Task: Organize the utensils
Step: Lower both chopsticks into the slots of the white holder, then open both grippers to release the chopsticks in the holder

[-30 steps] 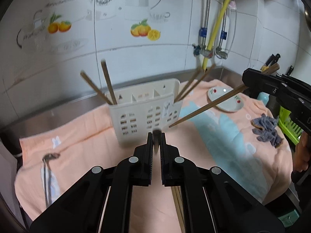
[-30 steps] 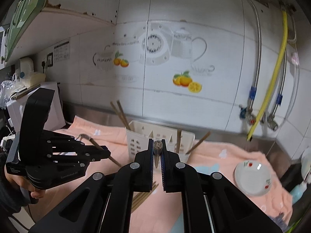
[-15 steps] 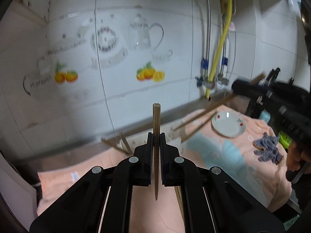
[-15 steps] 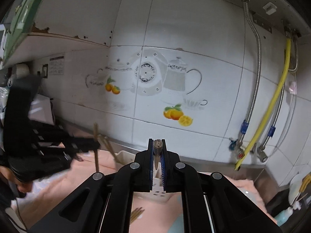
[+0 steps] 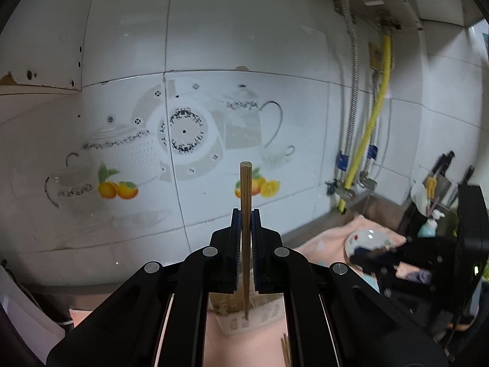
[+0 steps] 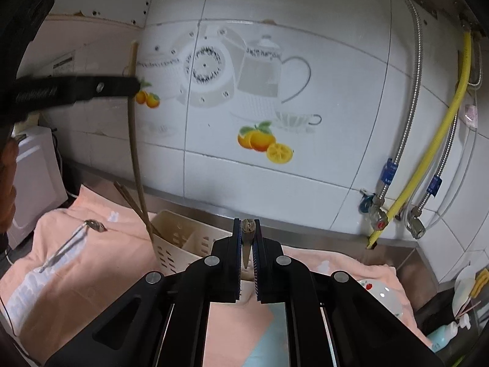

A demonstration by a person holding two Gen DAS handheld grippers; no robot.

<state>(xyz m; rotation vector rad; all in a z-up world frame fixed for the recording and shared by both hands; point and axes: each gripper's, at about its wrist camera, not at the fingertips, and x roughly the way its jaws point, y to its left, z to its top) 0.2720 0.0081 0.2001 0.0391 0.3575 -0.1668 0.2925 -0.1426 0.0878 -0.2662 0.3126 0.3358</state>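
Note:
My left gripper [image 5: 245, 214] is shut on a wooden chopstick [image 5: 246, 202] held upright, its tip down over the white slotted utensil holder [image 5: 244, 321]. In the right wrist view the left gripper [image 6: 134, 87] shows with this chopstick [image 6: 134, 140] reaching to the holder's [image 6: 180, 244] left end, where other chopsticks [image 6: 128, 198] lean. My right gripper [image 6: 247, 224] is shut on another chopstick [image 6: 247, 238], seen end-on, above the holder's right part. The right gripper [image 5: 360, 252] shows dark at the right of the left wrist view.
A peach towel [image 6: 76, 275] covers the counter. A metal spoon [image 6: 70, 241] lies on it at the left. A small white dish [image 6: 382, 299] sits at the right. Loose chopsticks [image 5: 285, 348] lie in front of the holder. Pipes and a yellow hose [image 6: 443, 128] run down the tiled wall.
Both grippers tilted upward, so the wall fills the views. The left chopstick went from end-on to upright and came over the holder. The right gripper moved closer above the holder.

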